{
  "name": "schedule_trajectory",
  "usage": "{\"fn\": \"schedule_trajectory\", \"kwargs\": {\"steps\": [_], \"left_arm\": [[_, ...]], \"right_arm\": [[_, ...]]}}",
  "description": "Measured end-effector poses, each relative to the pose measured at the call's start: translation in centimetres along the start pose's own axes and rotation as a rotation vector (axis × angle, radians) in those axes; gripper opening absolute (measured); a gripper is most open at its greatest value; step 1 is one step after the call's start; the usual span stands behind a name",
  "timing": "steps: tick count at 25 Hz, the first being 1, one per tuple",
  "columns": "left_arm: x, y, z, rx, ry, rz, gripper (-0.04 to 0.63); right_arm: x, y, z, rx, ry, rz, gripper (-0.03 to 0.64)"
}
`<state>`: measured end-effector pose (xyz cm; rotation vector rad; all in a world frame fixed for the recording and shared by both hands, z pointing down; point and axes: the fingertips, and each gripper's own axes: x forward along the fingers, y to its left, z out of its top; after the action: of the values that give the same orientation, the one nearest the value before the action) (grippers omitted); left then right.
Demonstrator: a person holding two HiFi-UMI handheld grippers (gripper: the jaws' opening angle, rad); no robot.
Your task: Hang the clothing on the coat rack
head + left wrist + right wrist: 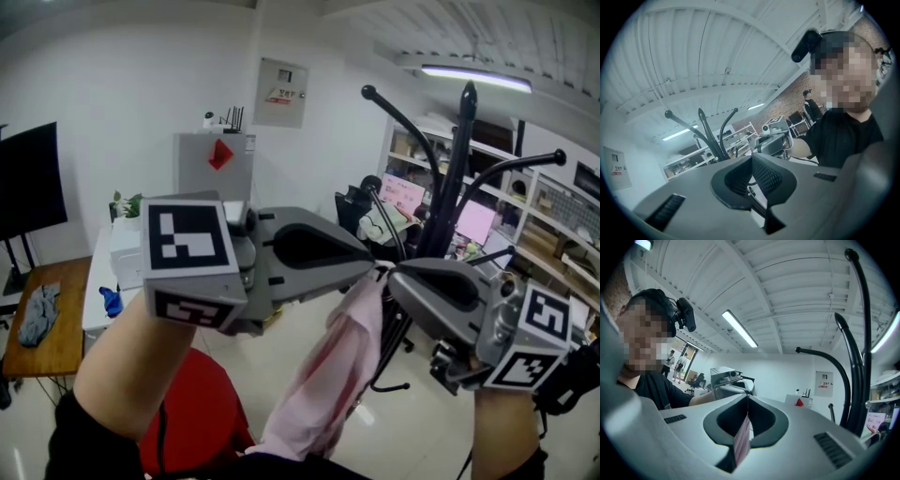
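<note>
The left forearm and the right forearm are both raised in front of the body. Each hand holds its gripper level. The left gripper and the right gripper angle inward, so their tips nearly meet. The left gripper's jaws are pressed together. The right gripper's jaws are clamped on a fold of the pink shirt, which hangs below them.

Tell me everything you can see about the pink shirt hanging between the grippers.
The pink shirt is thin, soft-looking cloth, pale pink with a whiter top edge, hanging limp and creased in front of the black coat rack, on no hook. The right gripper is shut on a fold at its top; the left gripper, shut, meets it there.
</note>
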<state>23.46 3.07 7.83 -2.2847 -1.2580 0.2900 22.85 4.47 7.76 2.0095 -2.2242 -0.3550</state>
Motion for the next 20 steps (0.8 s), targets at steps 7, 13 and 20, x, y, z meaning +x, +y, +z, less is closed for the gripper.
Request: {"fn": "schedule_trajectory", "kwargs": {"steps": [7,13,20], "left_arm": [[-1.2,4.7,-1.4,-0.113,-0.045,0.106,0.000],[-2.0,1.1,-2.3,-0.109,-0.054,0.011,0.000],[-1.5,-1.3,-0.6,-0.058,-0.079,-0.036,0.000]], "right_arm": [[-0.2,-1.7,-1.6,0.030,0.034,-0.027,0.002],[-0.2,0.8,-0.1,-0.003,0.006,0.018,0.002],[0.2,1.4,1.1,-0.053,-0.011,0.036,0.002]]}}
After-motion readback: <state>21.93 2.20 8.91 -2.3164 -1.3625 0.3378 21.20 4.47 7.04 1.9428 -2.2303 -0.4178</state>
